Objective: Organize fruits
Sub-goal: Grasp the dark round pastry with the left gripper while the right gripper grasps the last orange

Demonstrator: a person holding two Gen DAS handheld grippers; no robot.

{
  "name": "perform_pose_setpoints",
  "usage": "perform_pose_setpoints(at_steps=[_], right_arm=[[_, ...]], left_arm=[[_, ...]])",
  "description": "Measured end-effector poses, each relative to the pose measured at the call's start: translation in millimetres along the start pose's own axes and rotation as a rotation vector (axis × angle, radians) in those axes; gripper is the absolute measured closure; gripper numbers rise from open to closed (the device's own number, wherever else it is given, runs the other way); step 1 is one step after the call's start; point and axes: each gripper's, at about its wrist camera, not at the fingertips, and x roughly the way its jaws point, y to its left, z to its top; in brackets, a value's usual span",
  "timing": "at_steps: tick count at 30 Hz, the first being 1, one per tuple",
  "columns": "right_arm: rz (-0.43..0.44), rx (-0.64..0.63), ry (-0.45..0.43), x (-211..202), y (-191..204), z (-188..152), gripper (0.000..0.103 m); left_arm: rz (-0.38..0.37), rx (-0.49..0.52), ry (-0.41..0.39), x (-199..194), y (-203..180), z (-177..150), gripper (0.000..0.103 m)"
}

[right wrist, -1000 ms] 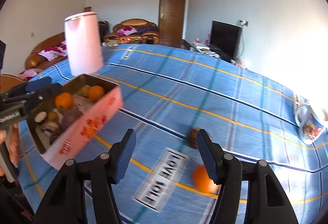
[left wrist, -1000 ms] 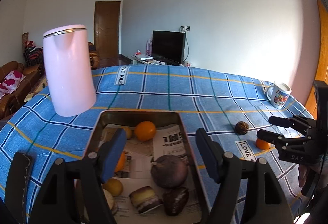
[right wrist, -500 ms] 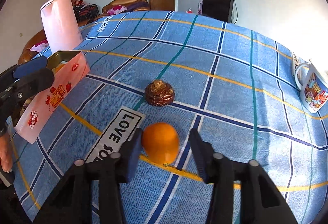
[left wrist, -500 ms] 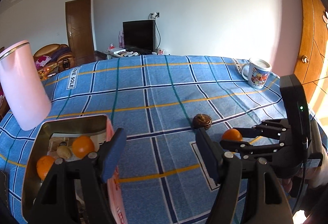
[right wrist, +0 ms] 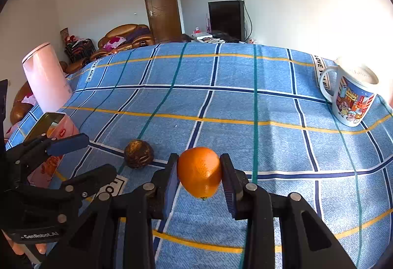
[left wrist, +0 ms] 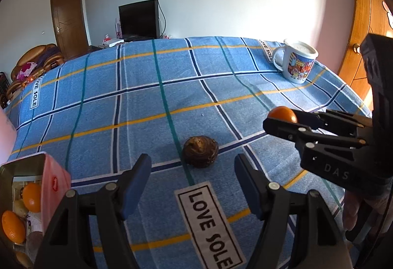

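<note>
My right gripper (right wrist: 199,170) is shut on an orange (right wrist: 200,171), held just above the blue checked cloth; the orange also shows in the left wrist view (left wrist: 282,114). A brown round fruit (left wrist: 200,151) lies on the cloth just ahead of my left gripper (left wrist: 192,181), which is open and empty. The same brown fruit sits left of the orange in the right wrist view (right wrist: 138,154). A pink tin box (left wrist: 52,185) with several oranges and other fruits stands at the left.
A white cartoon mug (right wrist: 352,97) stands at the far right of the table. A pink kettle (right wrist: 46,83) stands at the far left behind the tin. The table edge lies close behind the mug.
My right gripper closed on the orange and lifted it slightly. My left gripper swung right from over the tin to face the brown fruit.
</note>
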Motion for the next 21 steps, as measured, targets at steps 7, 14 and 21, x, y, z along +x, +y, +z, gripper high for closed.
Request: perform_pose_setpoints(at_steps=[7, 14, 21], right_arm=[[-0.031, 0.007, -0.059, -7.5, -10.1, -2.0, 0.068], [0.027, 0.008, -0.078, -6.5, -9.5, -2.0, 0.067], [0.073, 0.001, -0.103, -10.0, -5.4, -3.0, 0.067]], left_arm=[[-0.005, 0.024, 0.061, 25.7, -6.6, 7.3, 0.031], [-0.035, 0.010, 0.124, 45.4, -5.1, 14.7, 0.051], [-0.076, -0.006, 0.112, 36.7, -1.2, 8.6, 0.062]])
